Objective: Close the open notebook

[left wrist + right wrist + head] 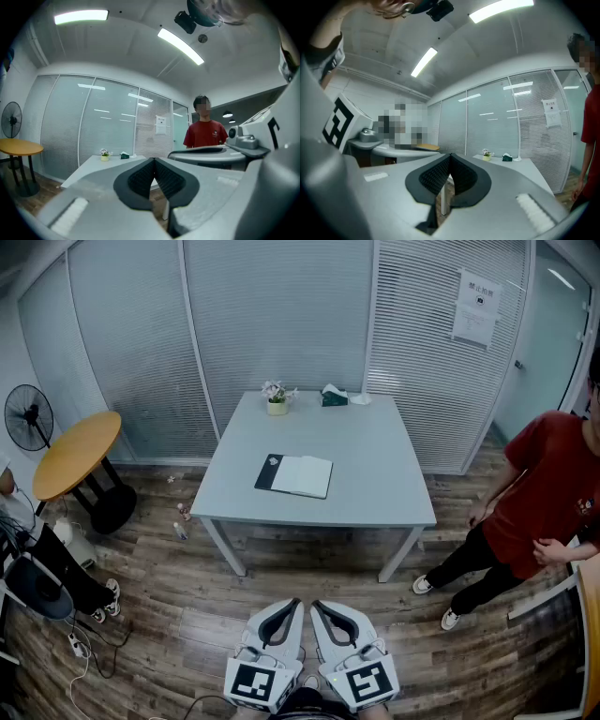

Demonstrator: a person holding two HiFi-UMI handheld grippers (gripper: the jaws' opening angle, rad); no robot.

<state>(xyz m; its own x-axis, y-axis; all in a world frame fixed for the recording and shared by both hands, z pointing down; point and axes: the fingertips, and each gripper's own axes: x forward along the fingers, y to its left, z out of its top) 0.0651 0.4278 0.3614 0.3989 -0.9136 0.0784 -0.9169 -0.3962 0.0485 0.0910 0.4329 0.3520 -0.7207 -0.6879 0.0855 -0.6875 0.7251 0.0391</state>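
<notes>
An open notebook [294, 475] with a dark cover flap and white pages lies on the grey table [375, 465], near its front left part. My left gripper [294, 603] and right gripper [316, 605] are held side by side at the bottom of the head view, well short of the table. Both are shut with nothing between their jaws. In the left gripper view the left gripper [154, 160] points level toward the table [89, 168]. The right gripper [450, 155] points level too, with the table [525, 169] ahead on the right. The notebook is hidden in both gripper views.
A small potted plant [277, 397], a dark green box [334, 397] and a white item sit at the table's far edge. A person in a red shirt [539, 502] stands right of the table. A round yellow table [77, 454] and a fan [28, 416] stand at the left.
</notes>
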